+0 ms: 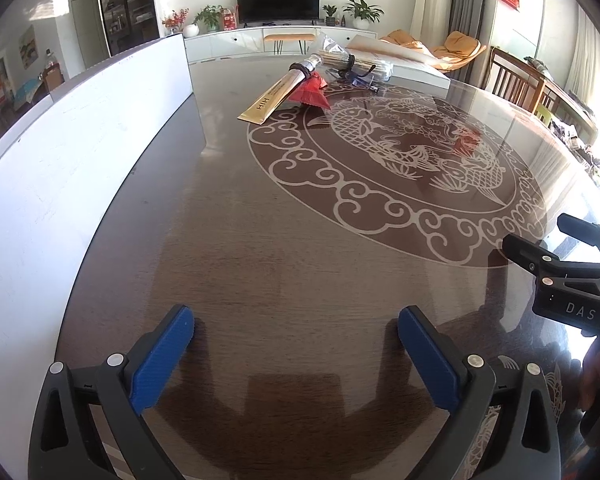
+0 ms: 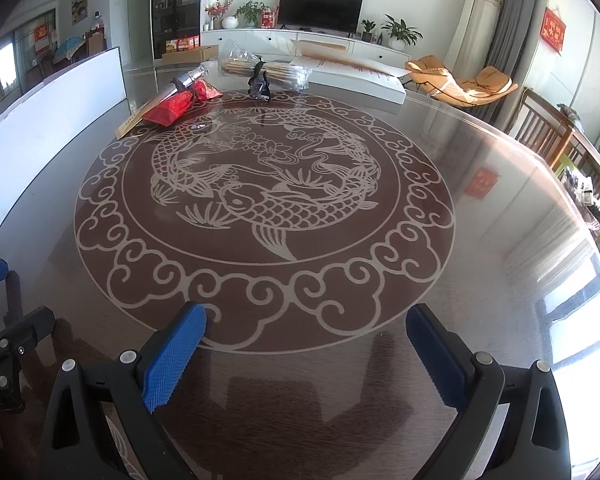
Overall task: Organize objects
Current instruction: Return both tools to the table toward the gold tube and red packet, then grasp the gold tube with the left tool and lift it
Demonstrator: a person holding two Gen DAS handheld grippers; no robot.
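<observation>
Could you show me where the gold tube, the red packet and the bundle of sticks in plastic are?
gold tube [image 1: 265, 101]: left wrist view, on its flat gold body.
red packet [image 2: 171, 106]: right wrist view, middle of its wrapper.
bundle of sticks [image 2: 284, 70]: right wrist view, on the sticks inside the plastic.

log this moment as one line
left gripper: open, empty | right gripper: open, empty | gold tube, red packet: far side, untouched

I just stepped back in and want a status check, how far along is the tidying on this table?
Nothing looks sorted yet. The gold tube, red packet, bag of sticks and dark clip lie clustered at the table's far side. Nothing is in hand: the left gripper and right gripper are both open and empty, near the table's near edge. All the picking and placing remains.
</observation>
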